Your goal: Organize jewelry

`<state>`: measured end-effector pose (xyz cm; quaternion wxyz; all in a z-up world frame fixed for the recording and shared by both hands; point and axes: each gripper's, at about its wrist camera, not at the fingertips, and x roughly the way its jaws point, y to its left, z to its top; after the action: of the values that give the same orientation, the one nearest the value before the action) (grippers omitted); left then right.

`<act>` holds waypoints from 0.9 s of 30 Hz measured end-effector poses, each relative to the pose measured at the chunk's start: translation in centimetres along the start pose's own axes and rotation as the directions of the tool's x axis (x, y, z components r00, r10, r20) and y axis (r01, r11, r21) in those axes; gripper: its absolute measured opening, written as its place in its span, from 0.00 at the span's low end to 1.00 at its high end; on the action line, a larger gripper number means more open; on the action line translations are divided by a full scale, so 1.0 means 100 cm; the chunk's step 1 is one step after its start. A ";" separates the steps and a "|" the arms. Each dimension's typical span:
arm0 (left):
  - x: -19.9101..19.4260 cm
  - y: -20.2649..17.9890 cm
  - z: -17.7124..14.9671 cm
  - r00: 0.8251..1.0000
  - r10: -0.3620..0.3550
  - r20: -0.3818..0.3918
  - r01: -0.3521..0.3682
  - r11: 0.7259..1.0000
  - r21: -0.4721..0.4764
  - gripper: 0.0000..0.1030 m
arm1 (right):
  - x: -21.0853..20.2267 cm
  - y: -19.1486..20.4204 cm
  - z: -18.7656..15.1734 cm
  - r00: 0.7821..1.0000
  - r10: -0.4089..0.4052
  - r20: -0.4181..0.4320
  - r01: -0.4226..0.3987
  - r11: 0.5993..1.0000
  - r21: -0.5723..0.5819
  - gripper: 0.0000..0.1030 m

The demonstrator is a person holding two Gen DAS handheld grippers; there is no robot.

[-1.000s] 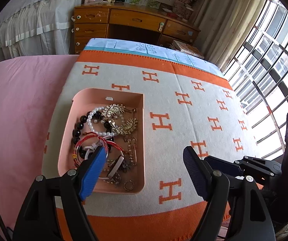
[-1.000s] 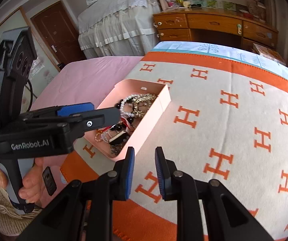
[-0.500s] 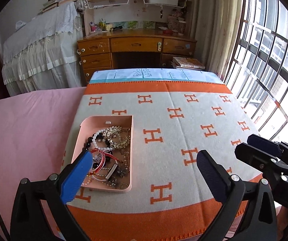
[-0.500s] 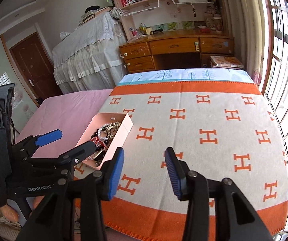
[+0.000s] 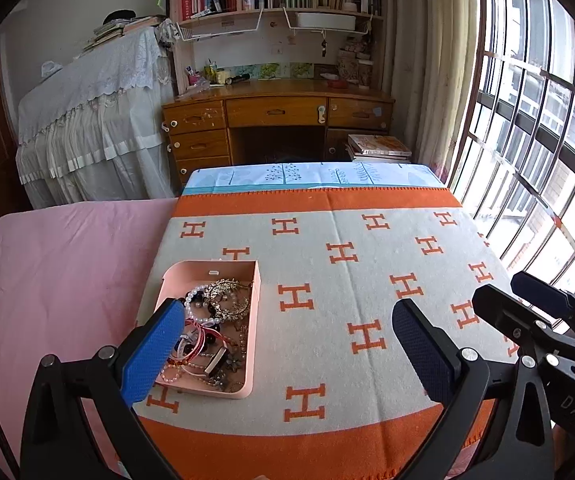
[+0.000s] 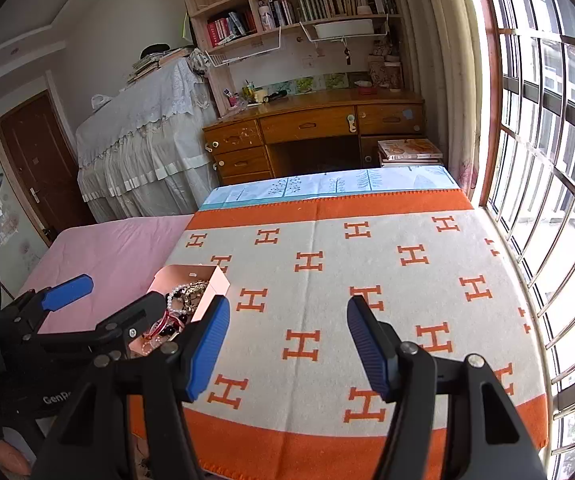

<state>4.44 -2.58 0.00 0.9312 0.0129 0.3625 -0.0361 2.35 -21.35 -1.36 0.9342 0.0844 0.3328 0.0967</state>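
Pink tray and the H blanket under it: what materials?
Pink tray: likely moulded plastic, matte; smooth, thin even walls with rounded corners. H blanket: woven, woolly-looking fabric, matte, with a stitched orange edge. Fibre type can't be told.

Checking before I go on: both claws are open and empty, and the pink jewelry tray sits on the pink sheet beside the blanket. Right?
Not quite. The pink jewelry tray sits on the orange H-patterned blanket, near its left edge, not on the pink sheet; the left wrist view shows it. The left claw and right claw are open and empty.
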 end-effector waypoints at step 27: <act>-0.002 -0.002 0.003 1.000 0.004 0.004 -0.004 1.000 -0.017 0.99 | -0.003 -0.001 -0.002 0.999 -0.023 0.038 0.024 1.000 -0.016 0.60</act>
<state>4.48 -2.76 0.31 0.9322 0.0057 0.3606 -0.0310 1.95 -21.51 -1.35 0.9421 0.0747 0.3153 0.0869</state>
